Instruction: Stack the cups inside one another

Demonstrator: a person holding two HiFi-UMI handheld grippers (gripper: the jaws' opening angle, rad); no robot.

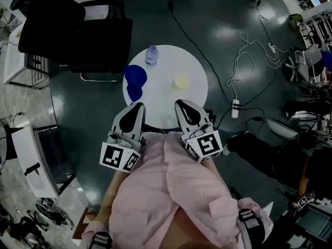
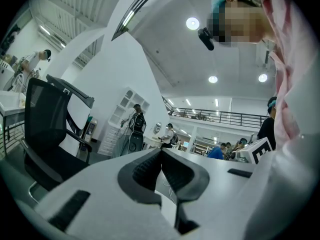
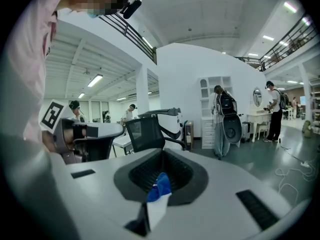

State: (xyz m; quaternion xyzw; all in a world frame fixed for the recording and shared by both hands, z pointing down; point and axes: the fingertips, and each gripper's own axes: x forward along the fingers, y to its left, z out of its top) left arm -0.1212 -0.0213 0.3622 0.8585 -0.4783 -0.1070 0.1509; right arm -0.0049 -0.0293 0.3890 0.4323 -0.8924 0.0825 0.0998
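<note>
A round white table (image 1: 161, 105) stands in front of me in the head view. Two blue cups (image 1: 135, 75) (image 1: 134, 92) sit close together at its left edge. A pale yellow cup (image 1: 181, 81) is right of the middle, and a small clear lilac cup (image 1: 151, 54) is at the far rim. My left gripper (image 1: 139, 105) (image 2: 161, 152) hovers over the near edge, tips together, with nothing in it. My right gripper (image 1: 178, 103) (image 3: 162, 154) is beside it, also shut and holding nothing. In the right gripper view a blue cup (image 3: 161, 184) shows through the gap under the jaws.
A black office chair (image 1: 78, 35) stands left of and behind the table. Cables and a white power strip (image 1: 235, 108) lie on the dark floor to the right. White desks (image 1: 15, 51) line the far left. Other people stand in the background of both gripper views.
</note>
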